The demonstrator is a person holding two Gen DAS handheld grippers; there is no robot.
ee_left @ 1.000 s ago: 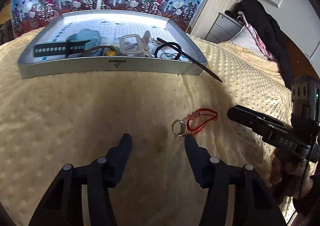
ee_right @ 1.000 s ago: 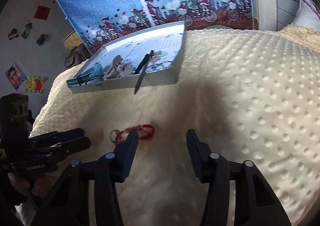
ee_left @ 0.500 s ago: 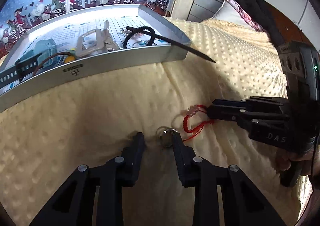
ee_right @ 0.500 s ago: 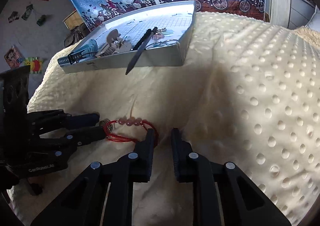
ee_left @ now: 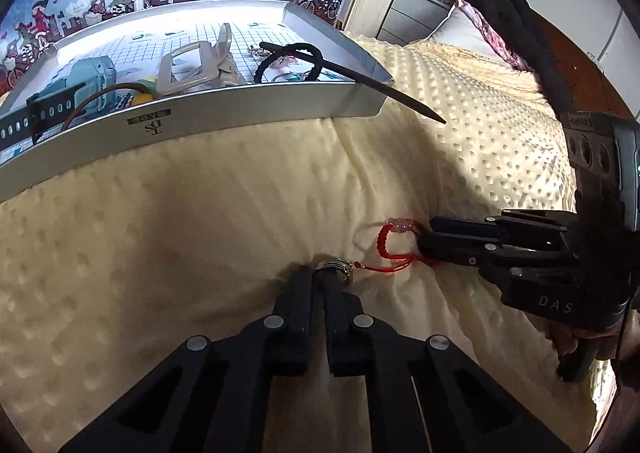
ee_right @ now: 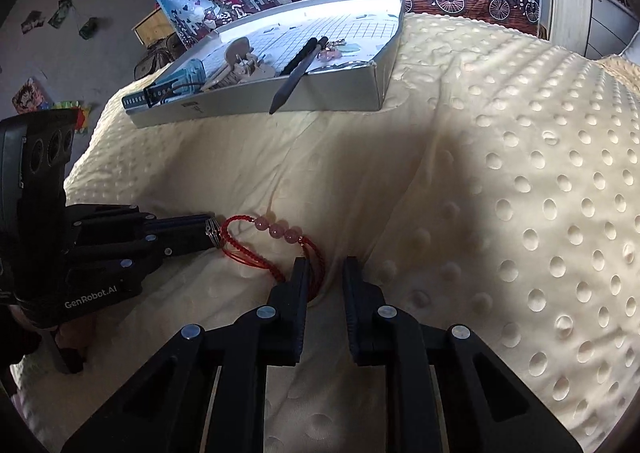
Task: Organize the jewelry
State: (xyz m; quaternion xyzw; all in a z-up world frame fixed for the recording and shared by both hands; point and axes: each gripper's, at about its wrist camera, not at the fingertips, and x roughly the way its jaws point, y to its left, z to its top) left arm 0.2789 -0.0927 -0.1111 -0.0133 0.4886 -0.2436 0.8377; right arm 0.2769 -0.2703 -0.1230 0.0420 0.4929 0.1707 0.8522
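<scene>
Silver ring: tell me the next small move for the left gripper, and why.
Probably lift the left gripper a little, straight up. It looks shut on the silver ring, but the ring seems threaded on the red bracelet, whose far loop lies by the right gripper, not visibly pinched. A gentle rise would show whether the two come up together before going to the tray.
</scene>
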